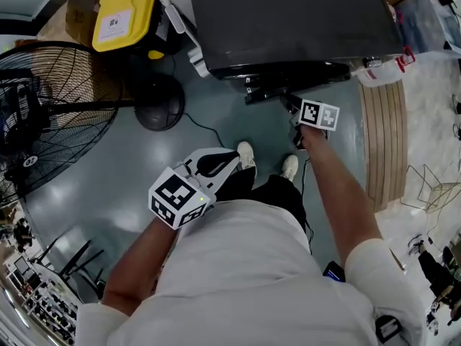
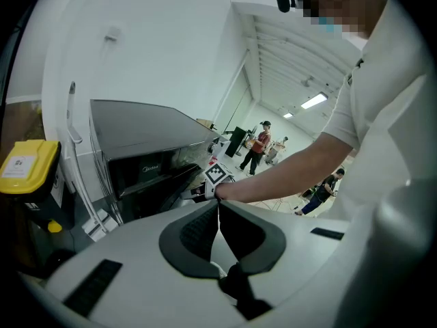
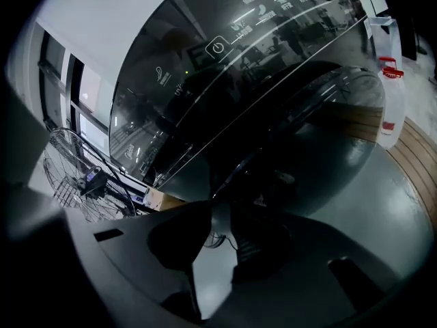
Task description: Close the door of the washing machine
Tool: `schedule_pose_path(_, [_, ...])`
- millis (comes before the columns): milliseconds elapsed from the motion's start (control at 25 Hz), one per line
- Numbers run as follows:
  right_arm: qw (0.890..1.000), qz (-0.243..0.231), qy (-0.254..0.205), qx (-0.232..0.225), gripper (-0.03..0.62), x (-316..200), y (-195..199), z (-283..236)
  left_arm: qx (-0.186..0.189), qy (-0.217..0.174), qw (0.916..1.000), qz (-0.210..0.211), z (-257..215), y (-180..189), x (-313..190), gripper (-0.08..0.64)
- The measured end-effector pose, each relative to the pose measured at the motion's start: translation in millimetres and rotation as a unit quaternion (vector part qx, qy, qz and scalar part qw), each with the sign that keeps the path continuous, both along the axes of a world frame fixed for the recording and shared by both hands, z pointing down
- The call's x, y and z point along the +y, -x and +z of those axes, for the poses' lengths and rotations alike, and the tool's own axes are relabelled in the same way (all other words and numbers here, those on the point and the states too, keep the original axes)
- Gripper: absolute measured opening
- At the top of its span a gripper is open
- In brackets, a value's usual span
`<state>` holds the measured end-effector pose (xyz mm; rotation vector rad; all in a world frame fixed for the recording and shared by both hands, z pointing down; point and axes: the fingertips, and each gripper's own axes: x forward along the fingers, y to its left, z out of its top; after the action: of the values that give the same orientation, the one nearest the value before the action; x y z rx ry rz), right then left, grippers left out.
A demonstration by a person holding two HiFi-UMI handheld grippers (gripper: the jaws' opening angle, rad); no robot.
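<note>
The left gripper is held near the person's tummy, jaws pressed together on nothing. Farther out, the right gripper has its jaws a little apart and empty, just in front of the round door, which sticks out from the dark washing machine marked Midea. Past it stand a clear bottle with a red cap and a yellow box
</note>
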<state>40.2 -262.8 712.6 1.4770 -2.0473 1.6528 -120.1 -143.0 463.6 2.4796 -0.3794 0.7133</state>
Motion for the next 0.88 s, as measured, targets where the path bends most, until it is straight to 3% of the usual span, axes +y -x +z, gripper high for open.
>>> schedule_pose_path(880, [0.999, 0.018, -0.013, 0.025, 0.097, -34.5, -0.2, -1.5, 0.003, 0.015, 0.9997, 0.018, 9.5, 6.4, -12.9, 0.020])
